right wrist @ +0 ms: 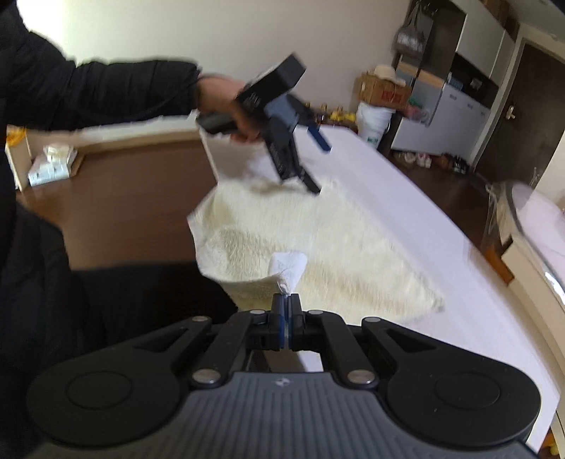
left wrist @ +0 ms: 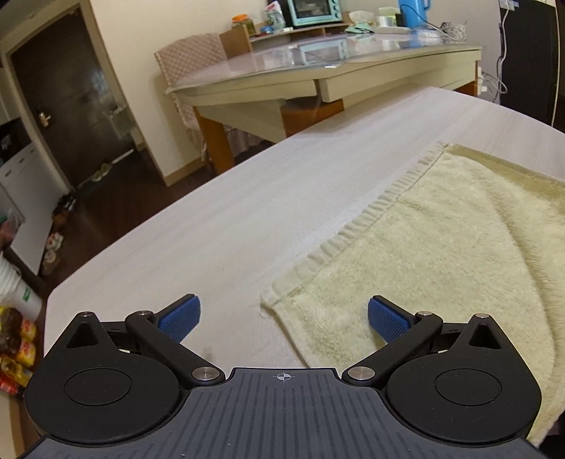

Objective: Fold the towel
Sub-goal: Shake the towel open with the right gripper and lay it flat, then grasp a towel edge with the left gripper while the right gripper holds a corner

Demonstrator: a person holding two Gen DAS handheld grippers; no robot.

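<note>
a: surveying the surroundings first. a wooden table with a glass top [left wrist: 317,67] stands beyond the white work table [left wrist: 197,226], carrying a teal toaster oven [left wrist: 312,12] and a blue kettle [left wrist: 413,12]. a chair with a checked cover [left wrist: 192,56] sits at its left end, and a dark door [left wrist: 67,95] is further left. snack packets [left wrist: 16,353] lie on the floor near the work table's corner.

b: anything obstructing?

a: nothing lies between the left gripper [left wrist: 284,319] and the towel [left wrist: 434,254]. in the right wrist view the person's left hand [right wrist: 222,97] and the left gripper [right wrist: 317,159], blurred, hang above the far part of the towel [right wrist: 317,233] and hide some of it. a white bucket [right wrist: 374,121] and a cardboard box [right wrist: 385,90] stand past the table's far end.

b: tool state?

a: left gripper spread wide, blue ribbed pads [left wrist: 180,319] well apart, holding nothing; the towel's near corner lies between them on the table. right gripper [right wrist: 286,317] pressed together, pinching a corner of the towel, lifted so the cloth curls up toward it.

b: materials?

a: towel pale cream, fluffy pile, with a ribbed hem; otherwise lying flat on the smooth white surface. gripper bodies black, matte plastic, with metal pivot pins.
</note>
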